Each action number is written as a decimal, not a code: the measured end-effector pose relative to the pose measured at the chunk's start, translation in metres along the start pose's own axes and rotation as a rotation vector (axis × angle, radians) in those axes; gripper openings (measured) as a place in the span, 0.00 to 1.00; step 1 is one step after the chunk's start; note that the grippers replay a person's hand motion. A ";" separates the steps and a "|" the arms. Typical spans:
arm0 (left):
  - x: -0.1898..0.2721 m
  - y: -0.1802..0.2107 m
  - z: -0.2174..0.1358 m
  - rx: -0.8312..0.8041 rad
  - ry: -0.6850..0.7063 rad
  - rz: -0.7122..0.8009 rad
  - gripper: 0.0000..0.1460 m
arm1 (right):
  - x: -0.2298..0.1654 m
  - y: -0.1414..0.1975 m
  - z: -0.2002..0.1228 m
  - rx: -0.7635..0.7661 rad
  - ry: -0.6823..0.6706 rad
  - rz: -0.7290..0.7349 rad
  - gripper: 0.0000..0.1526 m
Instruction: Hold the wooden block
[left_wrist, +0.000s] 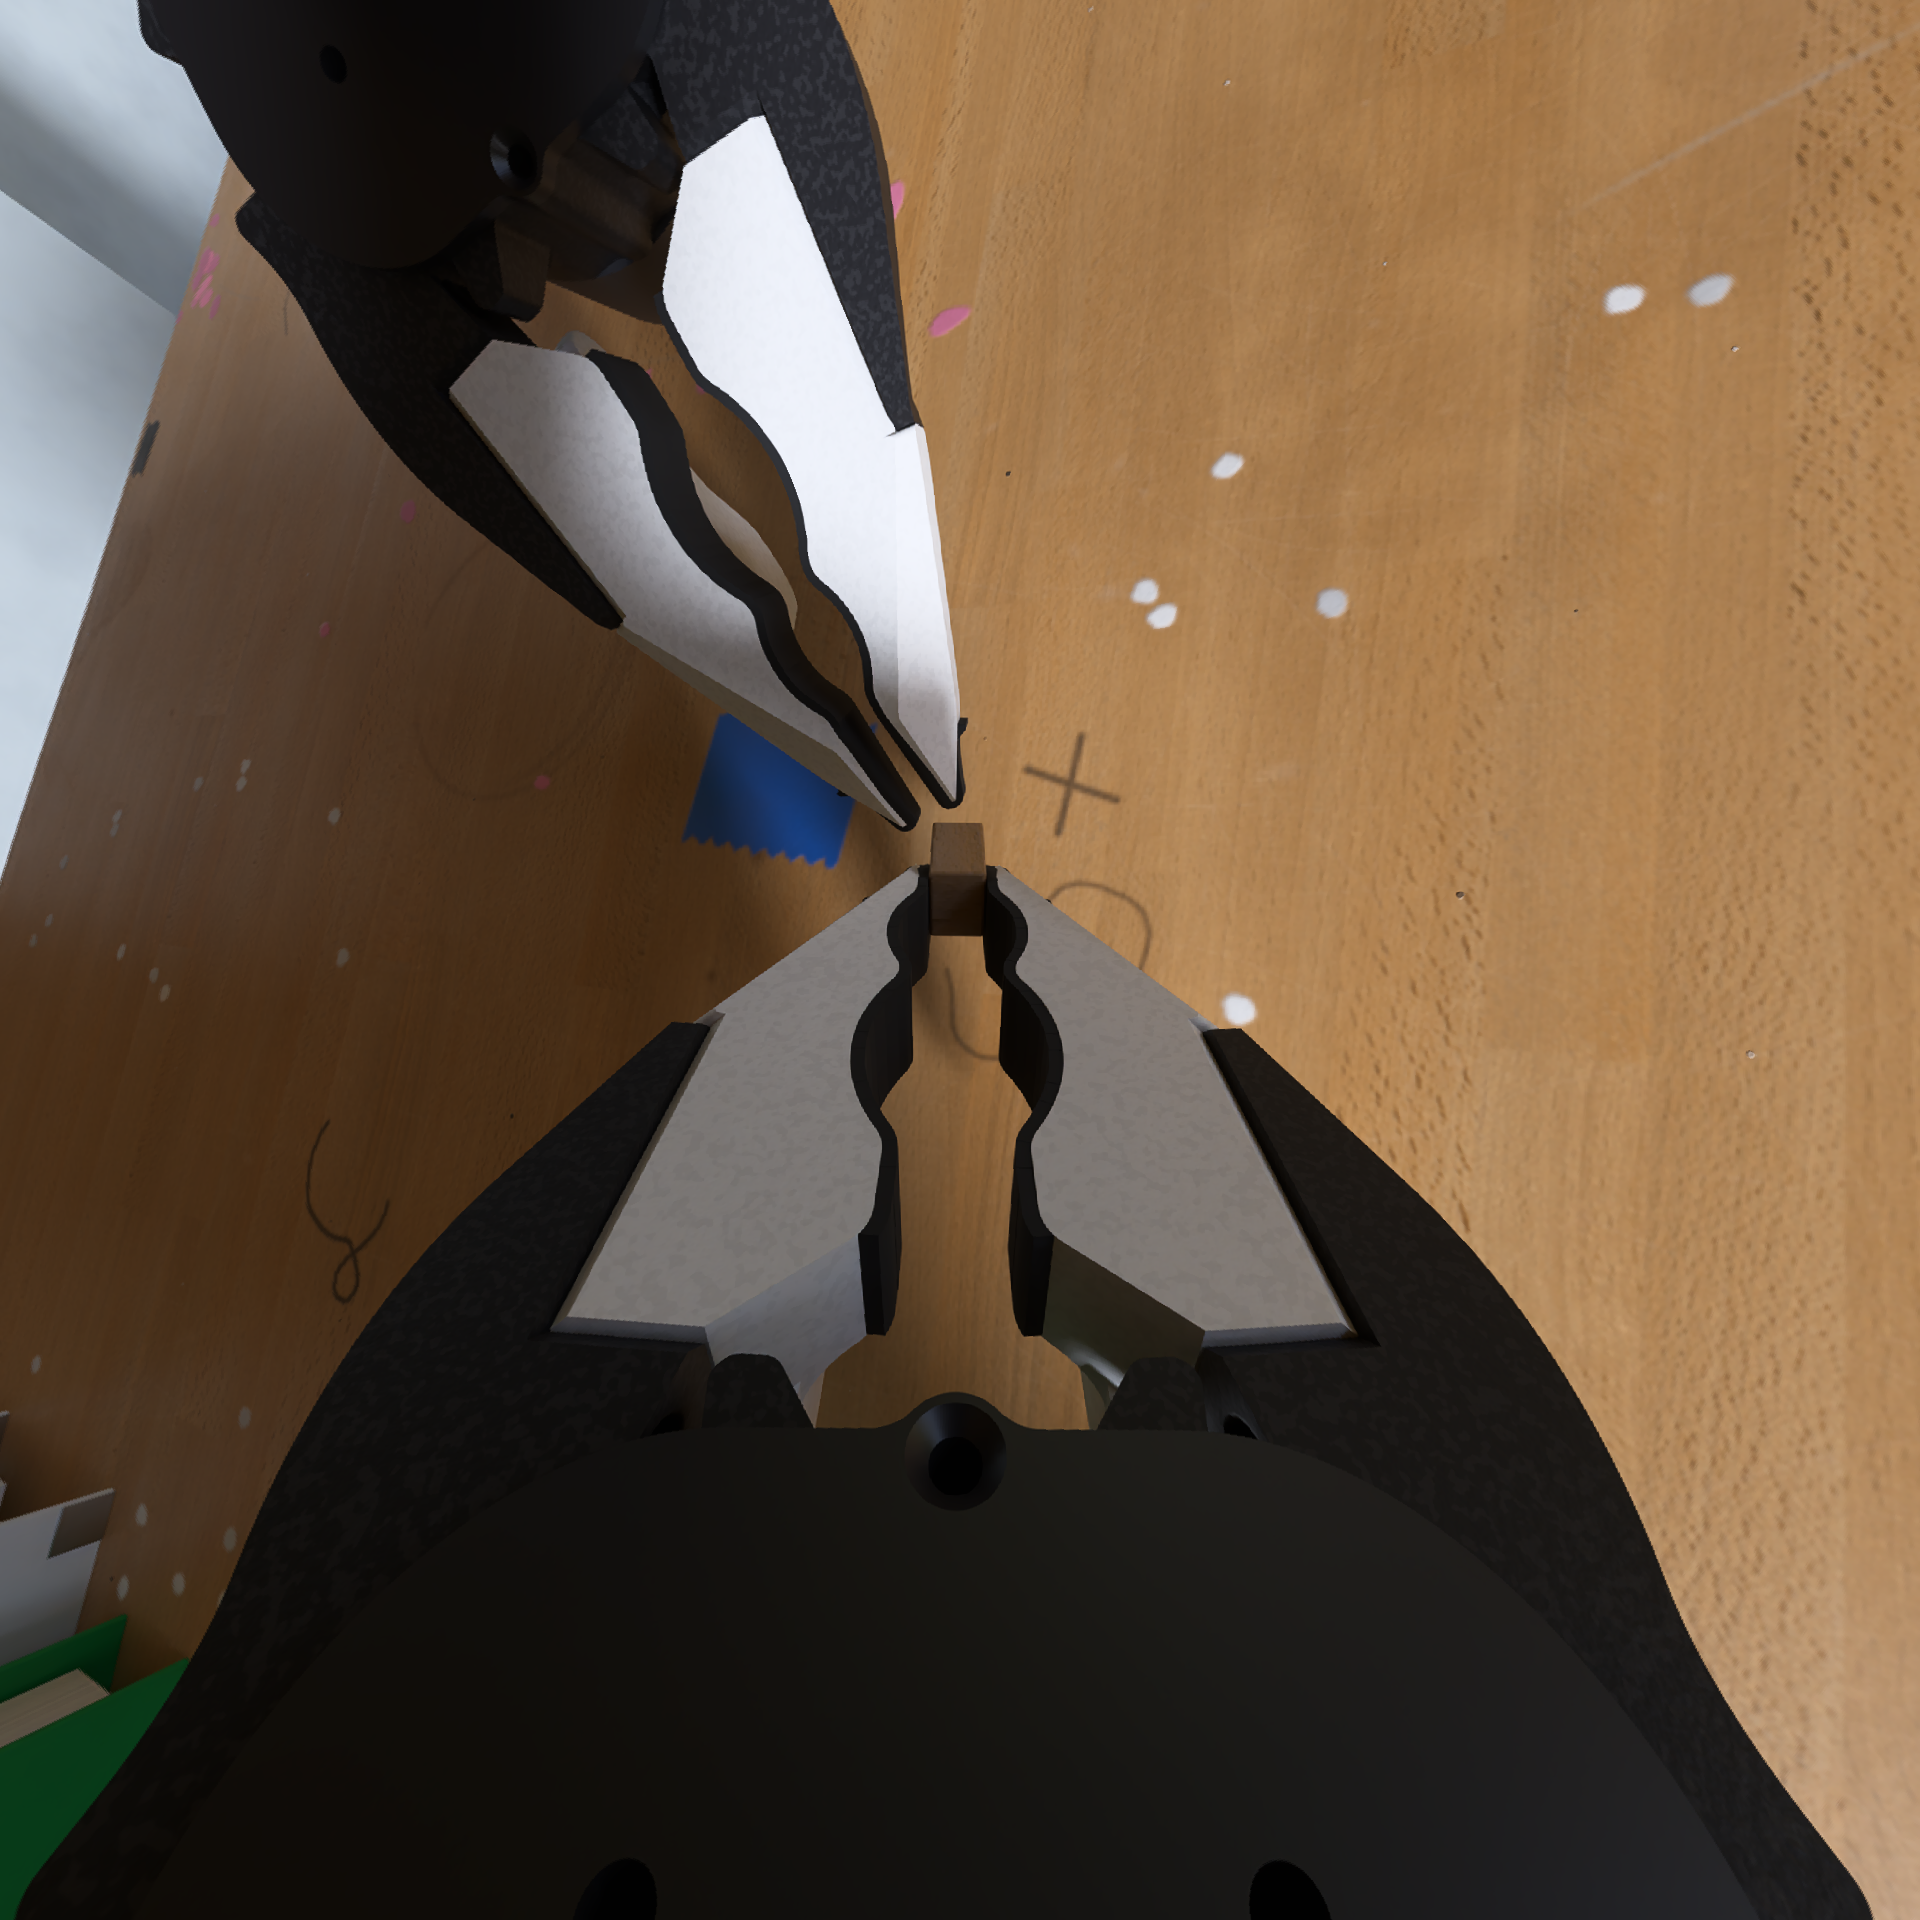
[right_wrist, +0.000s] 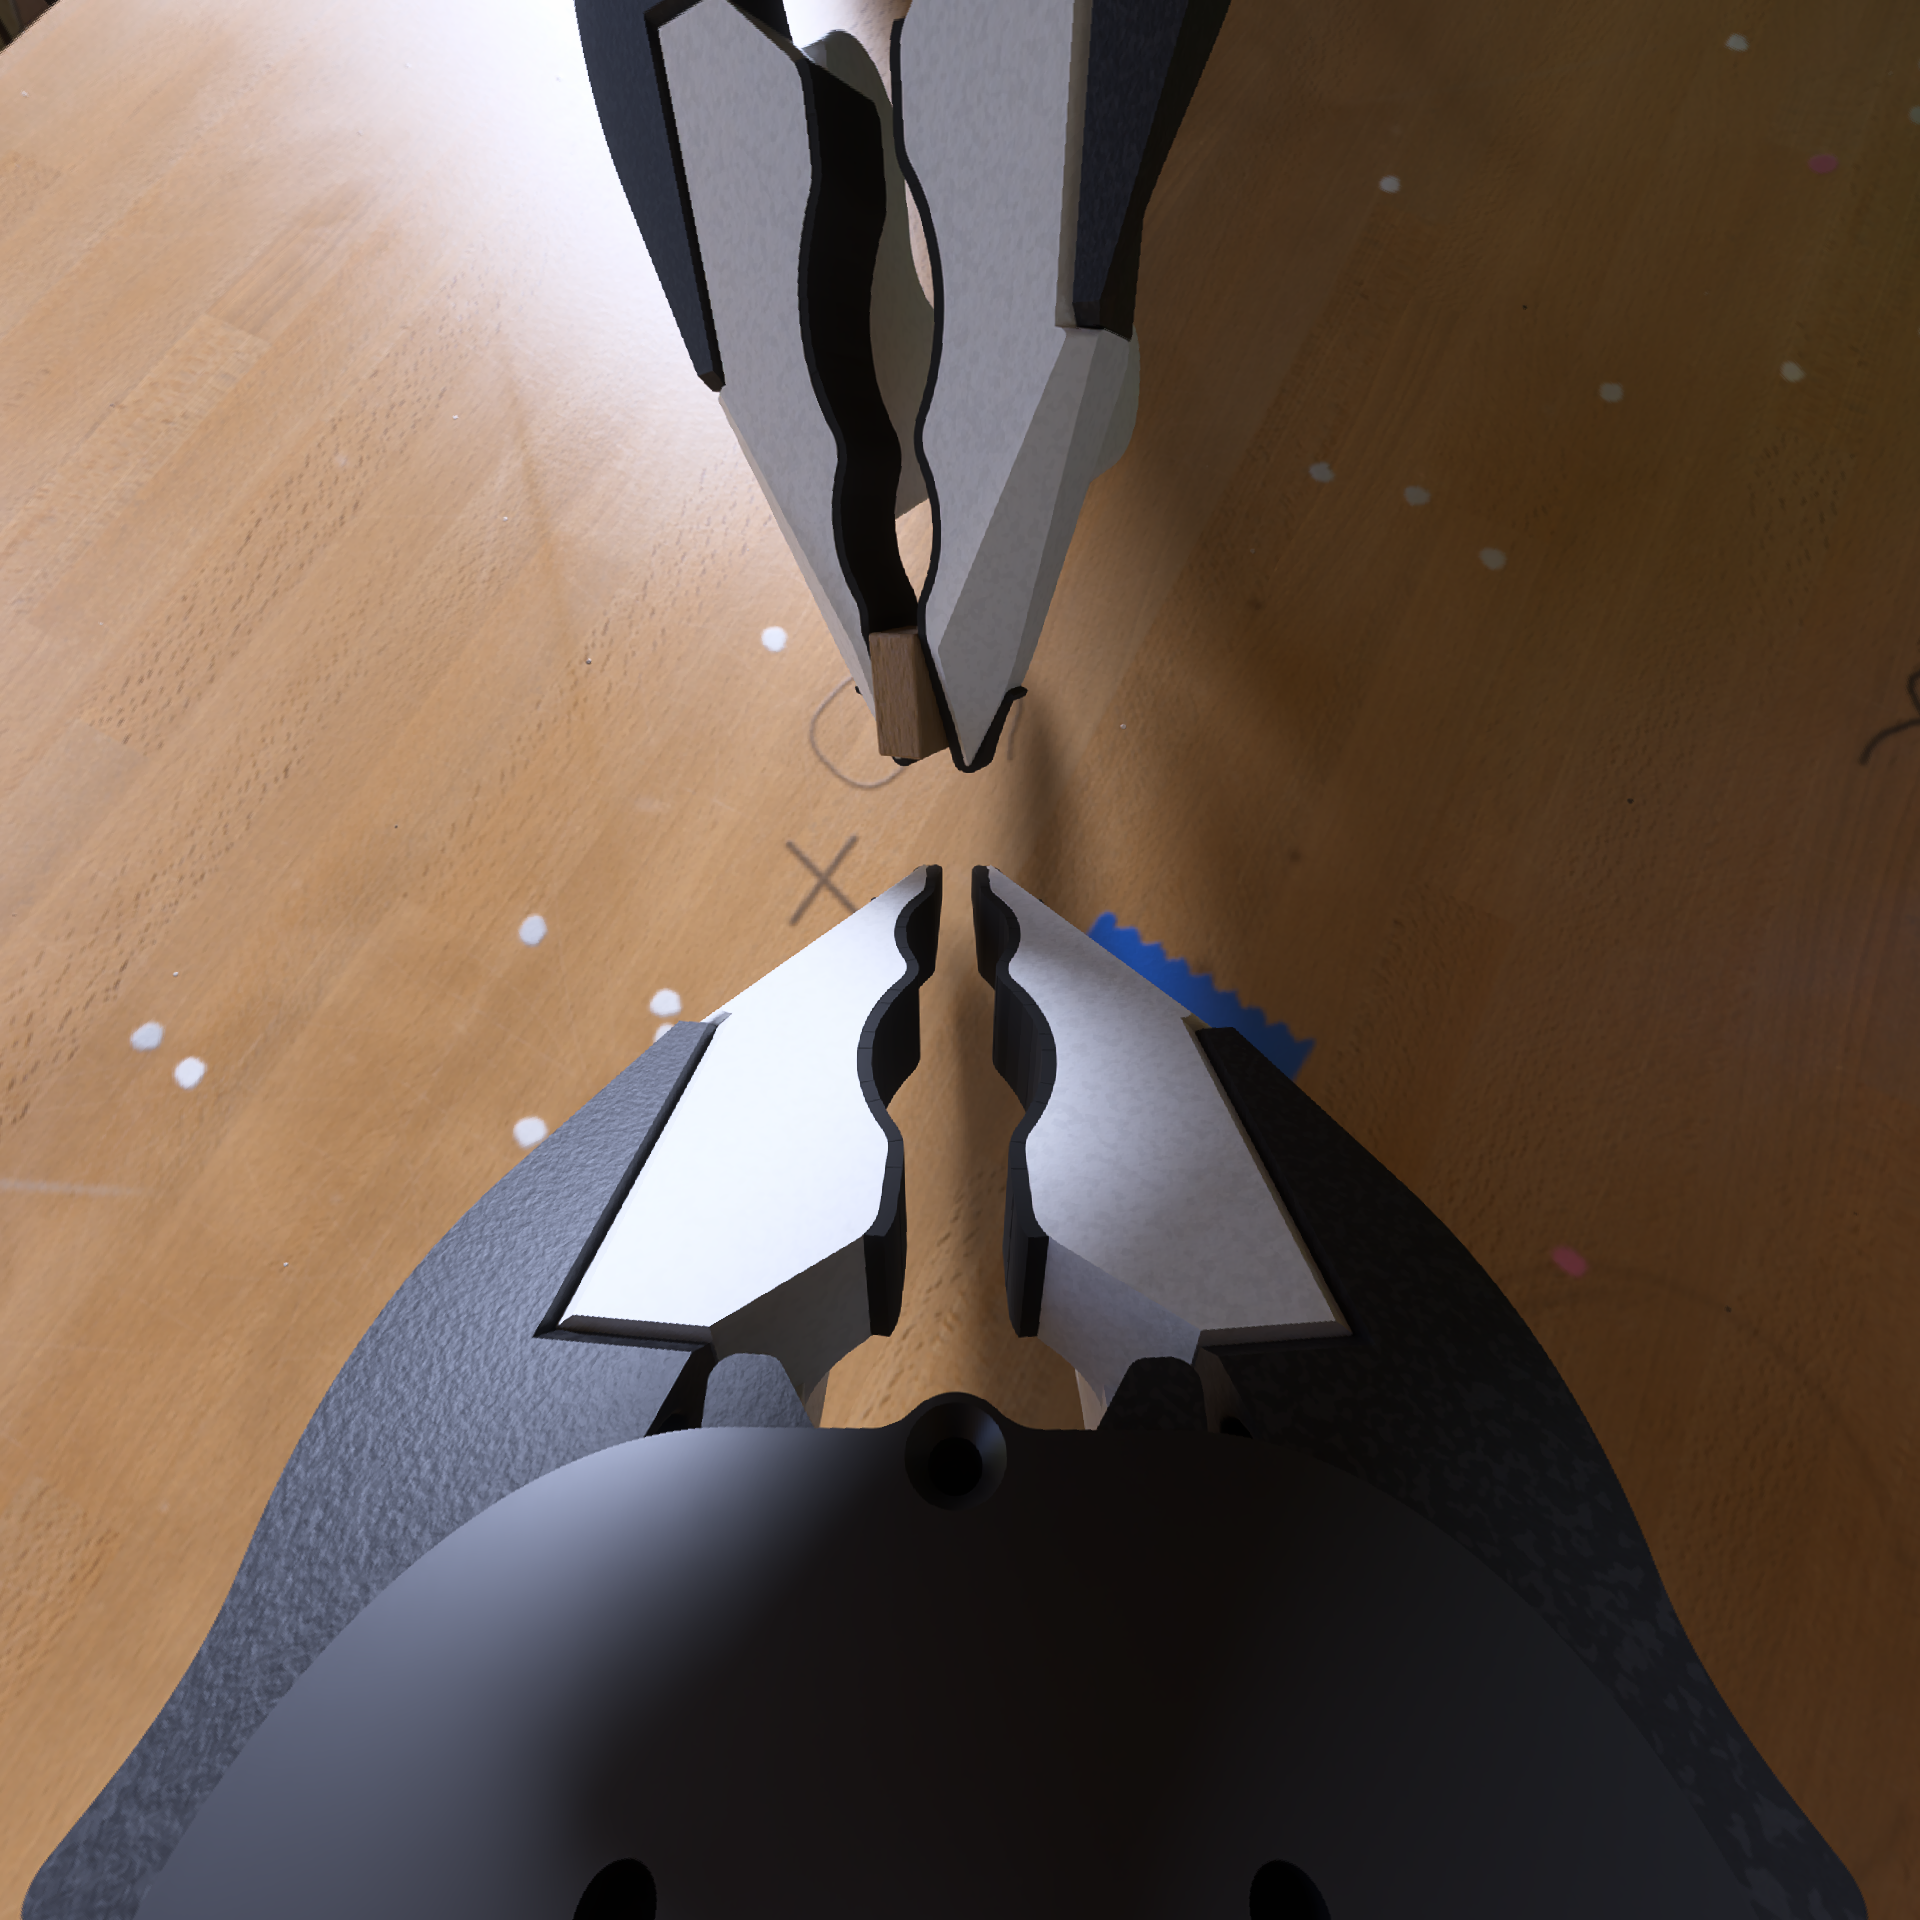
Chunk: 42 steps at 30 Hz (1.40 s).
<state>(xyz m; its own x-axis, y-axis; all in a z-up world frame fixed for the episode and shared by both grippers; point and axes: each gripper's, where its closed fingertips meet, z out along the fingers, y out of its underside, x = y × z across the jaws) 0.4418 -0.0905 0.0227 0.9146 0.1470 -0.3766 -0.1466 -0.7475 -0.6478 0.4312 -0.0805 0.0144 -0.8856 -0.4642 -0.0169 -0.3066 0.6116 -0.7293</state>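
A small wooden block (left_wrist: 957, 878) is pinched between the fingertips of my left gripper (left_wrist: 956, 896), a little above the wooden table (left_wrist: 1455, 935). The left gripper is shut on it. In the right wrist view the block (right_wrist: 900, 694) shows between the left gripper's (right_wrist: 925, 746) tips, pointing down toward me. My right gripper (right_wrist: 956, 883) has its jaws almost together with nothing between them. Its tips (left_wrist: 928, 808) point at the block from the far side, a short gap away and not touching it.
A blue patch of tape (left_wrist: 769, 805) lies on the table under the right gripper; it also shows in the right wrist view (right_wrist: 1205, 992). A pencilled cross (left_wrist: 1072, 784) and white paint spots mark the top. A green object (left_wrist: 62, 1704) sits at the table's left edge.
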 end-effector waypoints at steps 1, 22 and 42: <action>0.000 0.000 0.000 0.000 -0.001 -0.001 0.06 | 0.000 0.000 0.000 -0.001 0.000 -0.001 0.04; 0.000 0.000 0.000 0.003 -0.017 0.017 0.06 | 0.000 -0.012 -0.009 0.087 0.015 -0.038 0.05; 0.001 0.001 0.000 0.002 -0.013 0.015 0.06 | 0.002 -0.002 0.001 0.042 0.010 -0.011 0.05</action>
<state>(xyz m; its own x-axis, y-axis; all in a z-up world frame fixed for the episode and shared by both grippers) 0.4424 -0.0912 0.0225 0.9073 0.1438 -0.3951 -0.1614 -0.7486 -0.6431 0.4305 -0.0830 0.0151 -0.8857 -0.4642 -0.0015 -0.3020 0.5786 -0.7576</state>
